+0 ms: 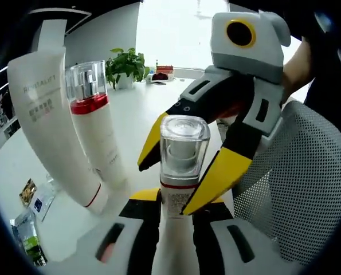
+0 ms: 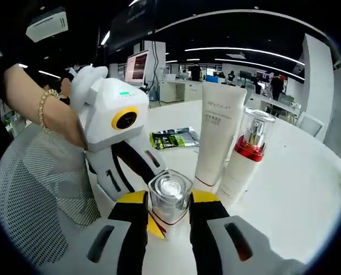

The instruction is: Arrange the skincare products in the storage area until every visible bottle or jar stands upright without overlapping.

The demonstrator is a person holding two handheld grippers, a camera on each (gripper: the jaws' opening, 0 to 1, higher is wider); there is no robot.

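Note:
A white bottle with a clear square cap (image 1: 184,143) and a red band stands between both grippers. My left gripper (image 1: 179,200) is shut on its lower body. My right gripper (image 1: 181,166) reaches in from above right, its yellow fingertips (image 1: 216,177) pressed to either side of the cap. In the right gripper view the same cap (image 2: 170,195) sits tight between my right gripper (image 2: 170,201), and the left gripper (image 2: 155,222) comes from the left. A tall white tube (image 1: 50,114) (image 2: 219,137) and a red-banded pump bottle (image 1: 93,114) (image 2: 247,149) stand upright side by side.
The white table (image 1: 141,109) (image 2: 296,189) carries flat sachets (image 1: 30,229) (image 2: 173,137) and a potted plant (image 1: 125,66) at its far side. A grey mesh chair back (image 1: 302,189) (image 2: 38,189) stands close beside the grippers. A person's hand with a bracelet (image 2: 44,109) holds the left gripper.

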